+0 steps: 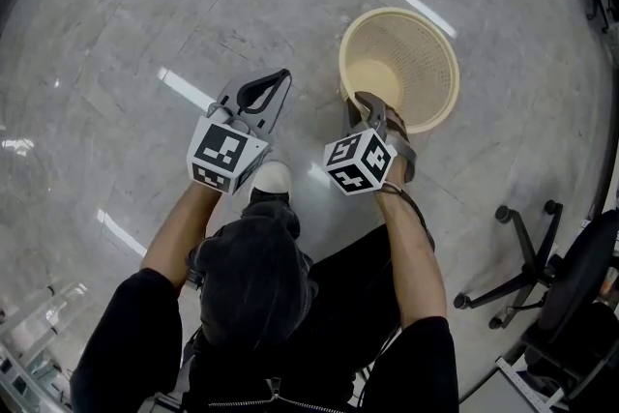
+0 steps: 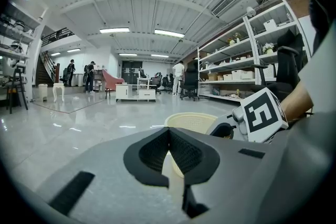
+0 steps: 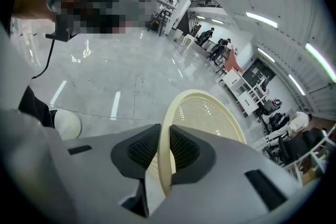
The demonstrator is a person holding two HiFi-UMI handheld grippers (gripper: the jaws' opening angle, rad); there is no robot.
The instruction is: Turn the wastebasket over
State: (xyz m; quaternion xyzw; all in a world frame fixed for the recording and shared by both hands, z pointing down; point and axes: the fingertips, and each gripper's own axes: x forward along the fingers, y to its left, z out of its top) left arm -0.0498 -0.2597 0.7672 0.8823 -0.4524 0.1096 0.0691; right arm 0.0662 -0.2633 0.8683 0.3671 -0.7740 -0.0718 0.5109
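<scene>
Two grippers in frame, one target; status by view follows.

**Head view.** Wastebasket (image 1: 401,63) sits mouth-up on the floor (image 1: 145,14), interior and base visible from above, so inversion is not done. Right gripper (image 1: 366,106) is on the rim edge nearest the person. Left gripper (image 1: 280,80) hangs just beside it, apart from the basket, w/ nothing in it. Judged progress: grasp made; tip-over and set-down mouth-down are left. Whether the base has lifted off the floor can't be told from here. Person's shoe (image 1: 273,179) is near the basket, an office chair (image 1: 542,276) well apart.

**Left gripper view.** Fingers (image 2: 152,152) are closed tip to tip and empty. Beyond them the wastebasket (image 2: 191,122) shows side-on w/ the rim about level, which the head view can't give. The marker cube (image 2: 261,113) of the right gripper sits at the rim's right side. Pad contact on the rim isn't visible here.

**Right gripper view.** Only view confirming the grip: the rim of the wastebasket (image 3: 210,113) runs between the fingers (image 3: 144,149), one pad outside the wall, the other inside, both pressed on it at a narrow gap. Mesh wall and mouth open away from the camera. Shoe (image 3: 65,124) shows at left on the floor. Left gripper isn't shown here.
</scene>
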